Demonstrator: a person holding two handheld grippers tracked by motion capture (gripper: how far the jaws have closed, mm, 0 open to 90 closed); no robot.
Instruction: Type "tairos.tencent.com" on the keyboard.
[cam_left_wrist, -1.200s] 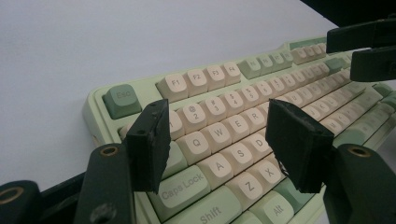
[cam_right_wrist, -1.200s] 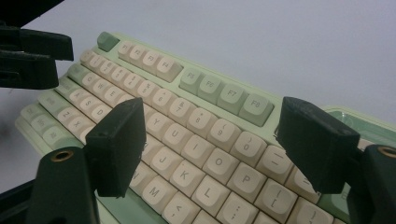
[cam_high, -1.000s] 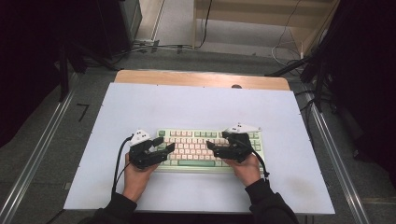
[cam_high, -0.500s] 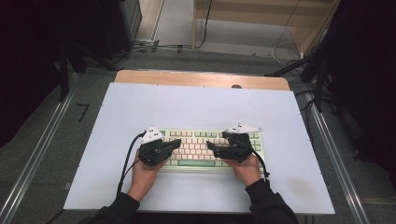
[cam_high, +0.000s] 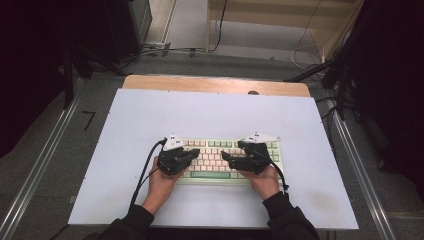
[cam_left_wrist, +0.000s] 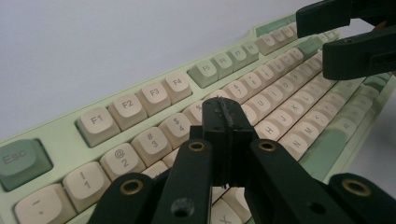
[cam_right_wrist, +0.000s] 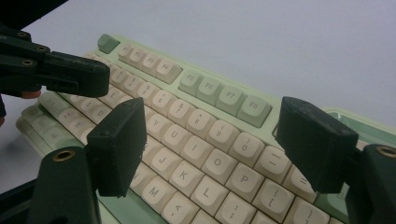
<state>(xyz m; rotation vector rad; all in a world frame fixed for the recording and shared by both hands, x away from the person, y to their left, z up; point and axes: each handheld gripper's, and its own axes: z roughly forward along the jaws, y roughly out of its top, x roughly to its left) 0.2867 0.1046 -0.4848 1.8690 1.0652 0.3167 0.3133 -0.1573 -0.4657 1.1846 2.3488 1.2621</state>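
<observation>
Green-and-cream keyboard (cam_high: 227, 159) on white table (cam_high: 210, 115), near front edge. Left gripper (cam_left_wrist: 226, 122) pressed together, nothing between — over number row. Right gripper (cam_right_wrist: 210, 144) spread wide over letter keys.
</observation>
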